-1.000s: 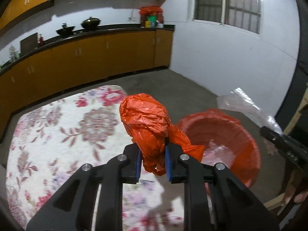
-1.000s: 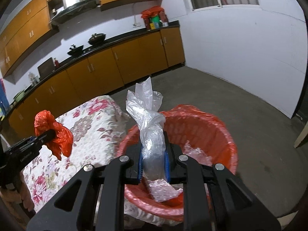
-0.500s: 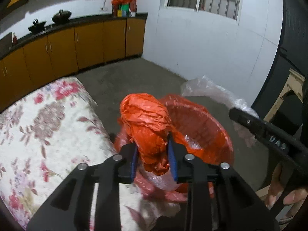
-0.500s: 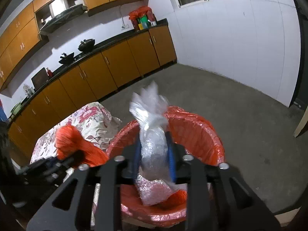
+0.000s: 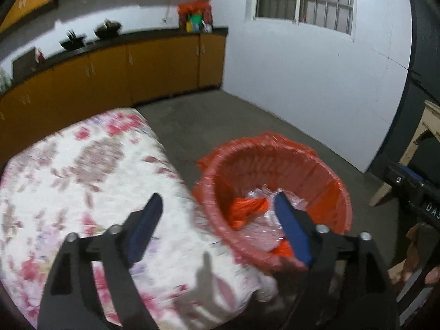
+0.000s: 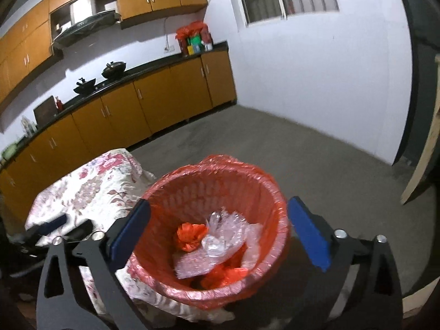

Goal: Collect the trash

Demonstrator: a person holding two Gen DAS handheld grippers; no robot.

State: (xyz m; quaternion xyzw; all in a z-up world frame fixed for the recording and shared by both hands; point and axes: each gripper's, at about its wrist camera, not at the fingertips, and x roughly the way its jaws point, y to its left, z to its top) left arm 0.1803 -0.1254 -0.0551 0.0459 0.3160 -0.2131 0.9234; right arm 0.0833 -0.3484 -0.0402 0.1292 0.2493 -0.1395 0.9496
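A red basket lined with a red bag stands on the floor at the table's right edge. Inside it lie a crumpled orange plastic bag and a clear plastic bag. My left gripper is open and empty, above the table edge and the basket's left rim. My right gripper is open and empty, straight above the basket. The left gripper's fingers show at the left of the right wrist view.
A table with a floral cloth stands left of the basket. Orange kitchen cabinets line the back wall. A grey floor and a white wall lie beyond. A wooden frame stands at the right.
Both grippers have opened. The orange bag has dropped from my left gripper and the clear bag from my right gripper into the basket.
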